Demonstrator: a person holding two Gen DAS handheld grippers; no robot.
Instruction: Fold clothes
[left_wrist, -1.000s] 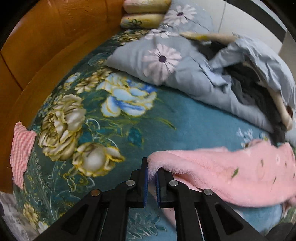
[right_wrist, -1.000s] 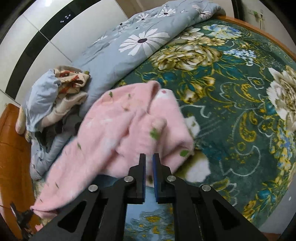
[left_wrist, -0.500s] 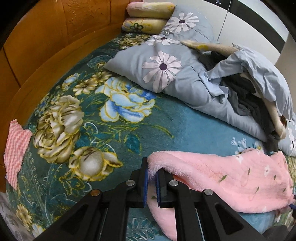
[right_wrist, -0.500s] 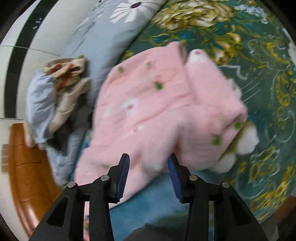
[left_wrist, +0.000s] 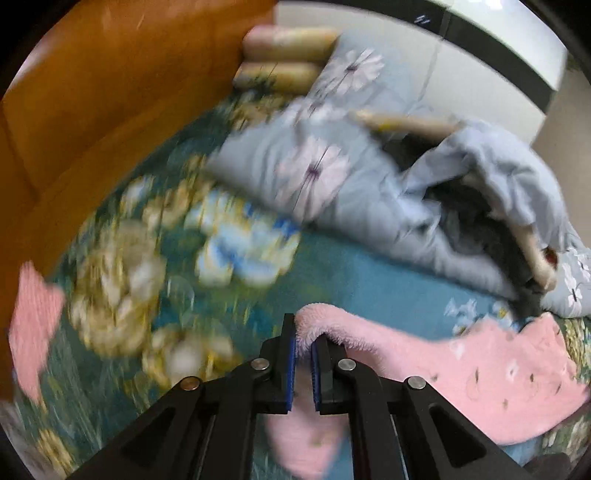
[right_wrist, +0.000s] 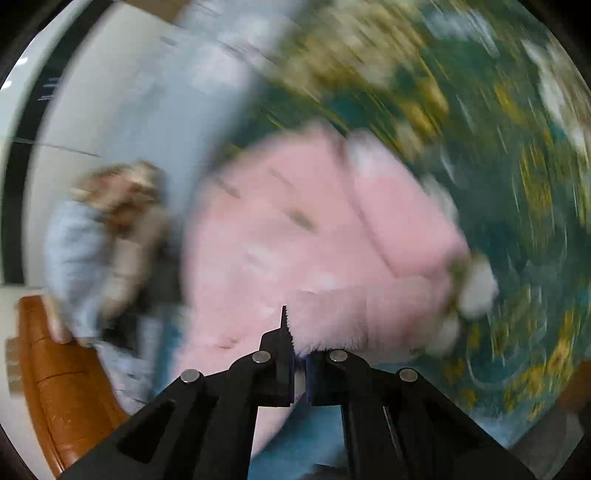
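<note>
A pink fleece garment (left_wrist: 491, 373) with small green and white marks lies on the teal flowered bedspread (left_wrist: 373, 291). My left gripper (left_wrist: 303, 334) is shut on a fluffy corner of it, and the cloth drapes over the right finger. In the right wrist view the same garment (right_wrist: 314, 229) fills the middle, bunched, with white cuffs (right_wrist: 476, 288) at its right side. My right gripper (right_wrist: 300, 352) is shut on its near fluffy edge. Both views are blurred by motion.
A grey-blue daisy quilt (left_wrist: 332, 173) and a heap of clothes (left_wrist: 480, 210) lie behind the garment. A wooden bed board (left_wrist: 110, 92) rises at the left, with rolled pillows (left_wrist: 288, 48) at the far end. A pink zigzag cloth (left_wrist: 33, 325) lies at the left edge.
My right gripper was shut, opened half a second ago, and is now shut on the garment's near edge. The left gripper kept its hold. Both cameras are swinging.
</note>
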